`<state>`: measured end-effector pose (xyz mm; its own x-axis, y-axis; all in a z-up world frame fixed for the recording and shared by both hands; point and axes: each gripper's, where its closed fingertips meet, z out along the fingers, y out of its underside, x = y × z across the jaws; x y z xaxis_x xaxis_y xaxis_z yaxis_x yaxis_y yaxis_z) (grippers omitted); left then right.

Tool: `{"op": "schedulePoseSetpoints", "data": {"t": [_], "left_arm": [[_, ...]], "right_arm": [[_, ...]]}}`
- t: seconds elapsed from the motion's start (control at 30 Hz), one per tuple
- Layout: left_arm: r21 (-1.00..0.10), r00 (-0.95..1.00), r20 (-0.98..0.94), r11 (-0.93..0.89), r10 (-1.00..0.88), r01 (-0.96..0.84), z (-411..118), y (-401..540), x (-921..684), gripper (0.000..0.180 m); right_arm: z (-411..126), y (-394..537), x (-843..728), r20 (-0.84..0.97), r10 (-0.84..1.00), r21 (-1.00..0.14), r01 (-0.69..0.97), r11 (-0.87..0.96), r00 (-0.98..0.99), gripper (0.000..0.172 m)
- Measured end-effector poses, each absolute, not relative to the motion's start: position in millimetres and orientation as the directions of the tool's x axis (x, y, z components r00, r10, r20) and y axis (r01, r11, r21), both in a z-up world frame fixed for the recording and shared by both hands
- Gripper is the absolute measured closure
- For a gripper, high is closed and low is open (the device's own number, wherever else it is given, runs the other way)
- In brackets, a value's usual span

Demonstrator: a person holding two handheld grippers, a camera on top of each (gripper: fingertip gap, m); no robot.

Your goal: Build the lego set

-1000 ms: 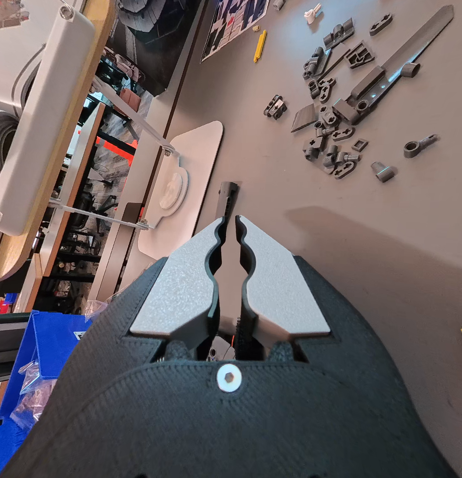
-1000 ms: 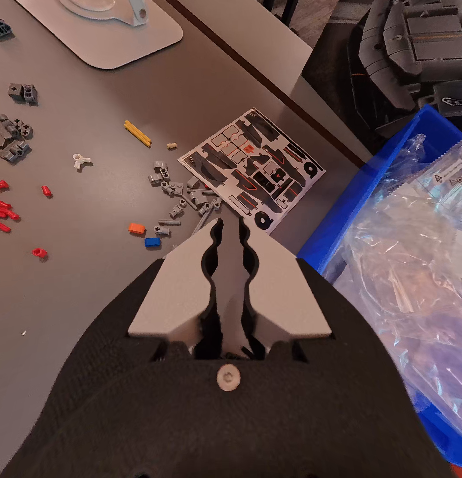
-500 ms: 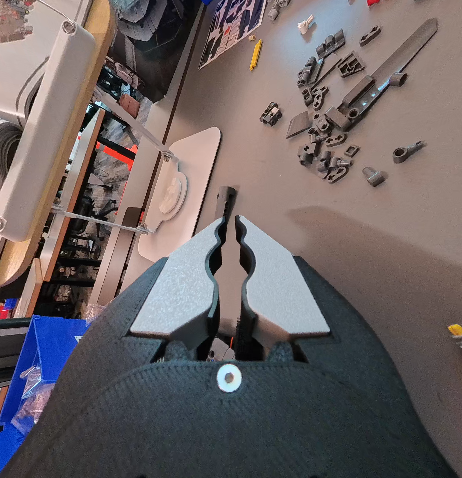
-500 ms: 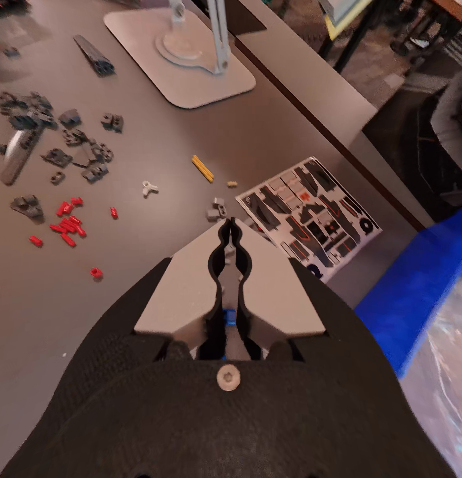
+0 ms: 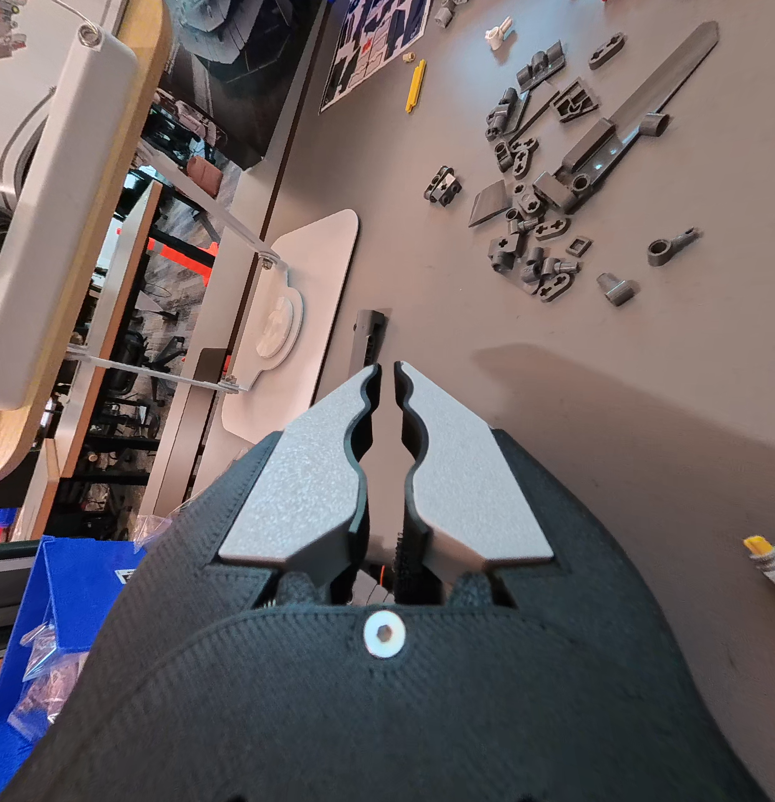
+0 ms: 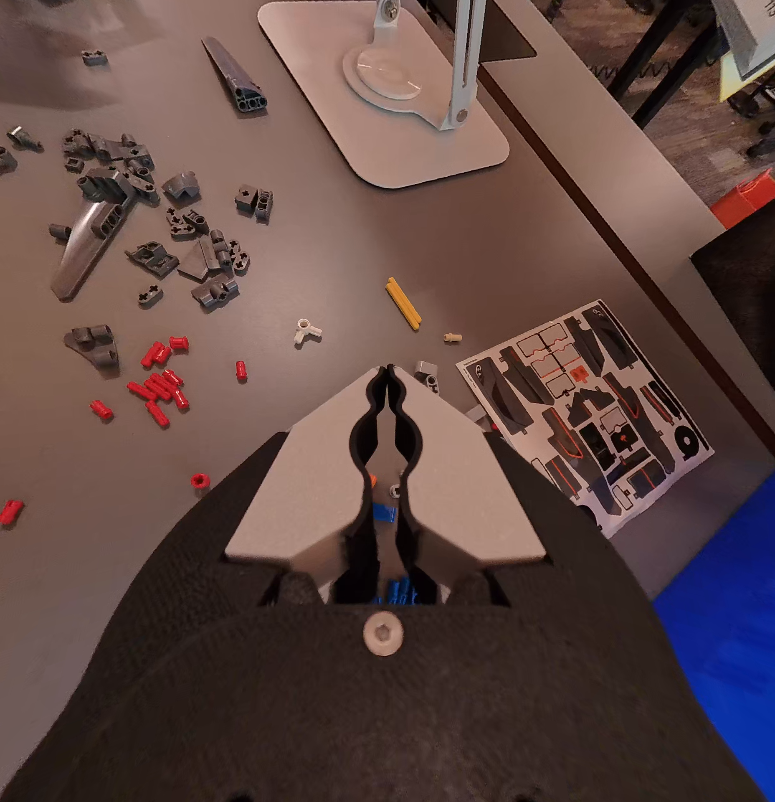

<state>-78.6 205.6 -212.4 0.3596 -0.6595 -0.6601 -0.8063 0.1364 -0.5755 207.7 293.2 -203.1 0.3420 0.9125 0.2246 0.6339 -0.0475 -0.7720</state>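
Note:
My left gripper hovers low over the grey table. Its fingertips stand a narrow slit apart, with bare table showing between them. A long dark grey beam lies just ahead of its left fingertip. My right gripper is shut, its fingertips touching, and I see nothing between them. A light grey connector lies on the table just right of its tips. A white connector, yellow axles and a tan pin lie ahead. A blue piece shows on the table below its fingers.
Dark grey pieces and red pins lie to the left in the right wrist view. A sticker sheet and a blue bin are on the right. A white lamp base stands near the table's far edge. Left tips to right tips: about 30 cm. About 8 cm separates my right fingertips from the white connector. To reach the blue piece in a straight line is about 8 cm for my right fingers, about 35 cm for my left.
My right gripper's jaws closed from a small gap to touching. It drew back from the light grey pieces and turned toward the lamp base. My left gripper kept its slit and barely shifted.

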Motion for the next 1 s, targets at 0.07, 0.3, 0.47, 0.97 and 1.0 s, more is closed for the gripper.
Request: {"op": "schedulePoseSetpoints", "data": {"t": [0.07,0.3,0.47,0.97,1.0], "left_arm": [[-0.574,0.356,-0.659,0.137,-0.663,-0.808,-213.4,205.0,-77.9,0.176],[-0.576,0.354,-0.654,0.136,-0.668,-0.806,-214.0,204.5,-77.1,0.176],[-0.576,0.354,-0.656,0.139,-0.667,-0.806,-213.2,204.2,-76.9,0.176],[-0.584,0.386,-0.673,0.133,-0.63,-0.801,-199.6,211.8,-78.4,0.177],[-0.591,0.392,-0.672,0.135,-0.629,-0.796,-197.1,211.7,-77.3,0.177]], "right_arm": [[-203.8,292.9,207.3,0.223,0.914,-0.772,0.633,-0.048,0.34,0.172],[-207.5,291.7,204.7,0.216,0.919,-0.767,0.639,-0.049,0.33,0.172],[-206.2,291.8,205.7,0.217,0.918,-0.769,0.637,-0.048,0.332,0.172],[-137.7,272.9,275.8,0.271,0.837,-0.825,0.563,-0.053,0.475,0.164],[-138.7,269.1,286.7,0.271,0.83,-0.818,0.571,-0.068,0.488,0.163]]}}
